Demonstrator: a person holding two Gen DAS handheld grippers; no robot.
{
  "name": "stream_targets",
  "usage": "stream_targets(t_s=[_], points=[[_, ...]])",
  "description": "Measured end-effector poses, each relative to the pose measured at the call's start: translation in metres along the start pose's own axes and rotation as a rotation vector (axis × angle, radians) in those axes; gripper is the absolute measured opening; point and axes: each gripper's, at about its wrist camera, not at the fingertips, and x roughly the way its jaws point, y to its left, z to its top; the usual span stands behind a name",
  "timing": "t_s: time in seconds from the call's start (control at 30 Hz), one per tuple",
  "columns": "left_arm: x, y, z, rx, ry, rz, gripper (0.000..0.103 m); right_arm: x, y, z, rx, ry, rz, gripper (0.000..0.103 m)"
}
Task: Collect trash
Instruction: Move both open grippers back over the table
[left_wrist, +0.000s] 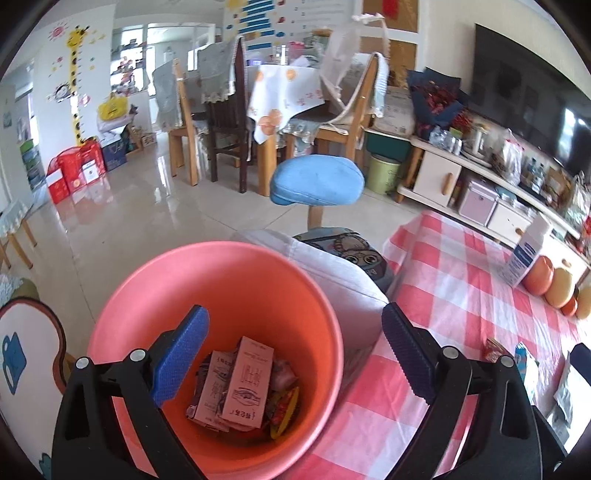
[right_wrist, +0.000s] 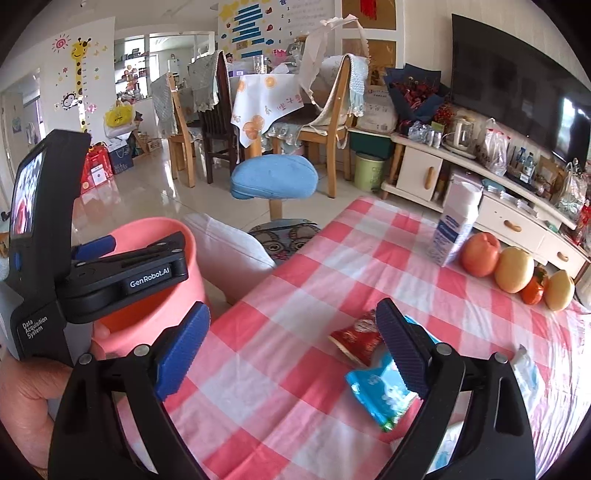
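Left gripper (left_wrist: 295, 354): jaws wide apart, empty, hanging over the pink bin (left_wrist: 155, 295).
Right gripper (right_wrist: 291, 350): spread wide over the checked tabletop (right_wrist: 295, 266), gripping nothing.
Bin contents: flattened pink cartons (left_wrist: 247, 384) and wrappers at the bottom.
Trash on tabletop: red wrapper (right_wrist: 354, 339) and blue wrapper (right_wrist: 380, 395), touching, just beside the right finger.
Far edge: milk carton (right_wrist: 454, 225) beside a row of fruit (right_wrist: 513, 269).

This is a family living and dining room in a home. A dining table (right_wrist: 266, 96) under an orange-print cloth stands among wooden chairs (right_wrist: 332, 107) on a glossy tiled floor (left_wrist: 122, 206), and a large television (right_wrist: 517, 96) hangs above a cluttered low cabinet (right_wrist: 480, 192). A giraffe height chart (right_wrist: 79, 74) and bright children's stickers decorate the walls.
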Motion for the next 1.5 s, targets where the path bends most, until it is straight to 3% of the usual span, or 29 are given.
stream_targets(t_s=[0.93,1.5], points=[[-0.012,-0.110,-0.018,0.219,-0.011,-0.104,0.094,-0.032,-0.090,-0.043,0.083,0.002,-0.115,0.096],[-0.014,-0.154,-0.032,0.323,-0.003,-0.117,0.094,-0.049,-0.130,-0.066,0.087,-0.002,-0.134,0.096]])
